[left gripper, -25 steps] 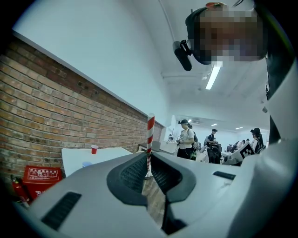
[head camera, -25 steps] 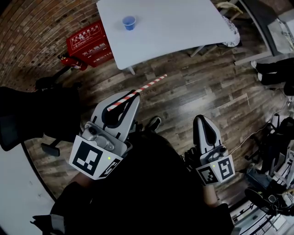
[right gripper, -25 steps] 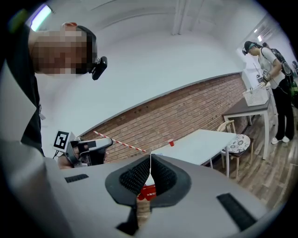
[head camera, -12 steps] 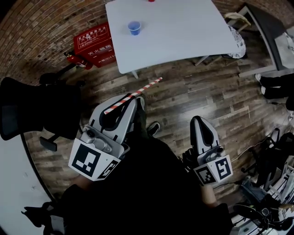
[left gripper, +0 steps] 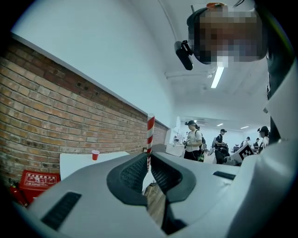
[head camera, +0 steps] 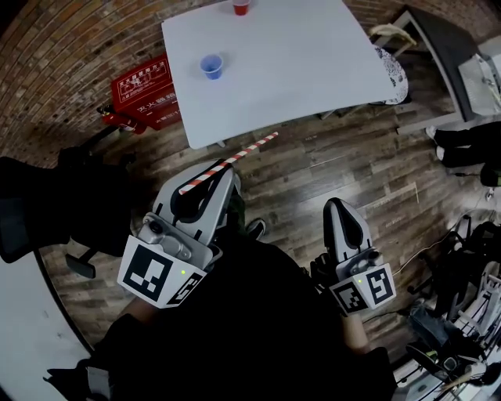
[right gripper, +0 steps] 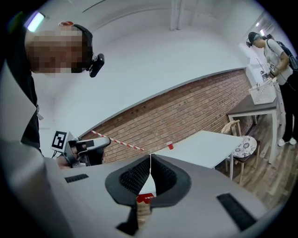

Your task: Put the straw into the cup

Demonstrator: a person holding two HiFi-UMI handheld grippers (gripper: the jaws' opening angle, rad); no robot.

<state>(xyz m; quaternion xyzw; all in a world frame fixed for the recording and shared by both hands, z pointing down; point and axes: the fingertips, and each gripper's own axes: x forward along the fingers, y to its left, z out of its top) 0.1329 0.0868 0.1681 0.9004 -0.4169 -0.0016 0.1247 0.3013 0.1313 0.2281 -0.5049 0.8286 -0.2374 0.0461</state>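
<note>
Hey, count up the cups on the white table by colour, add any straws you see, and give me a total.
Blue cups: 1
Red cups: 1
Striped straws: 1, clamped in the left gripper
Total: 3

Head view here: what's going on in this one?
A person stands back from a white table, a gripper in each hand. The left gripper is shut on a red-and-white striped straw; the right gripper is shut and empty. A blue cup and a red cup stand on the table. The straw is in neither yet.
</note>
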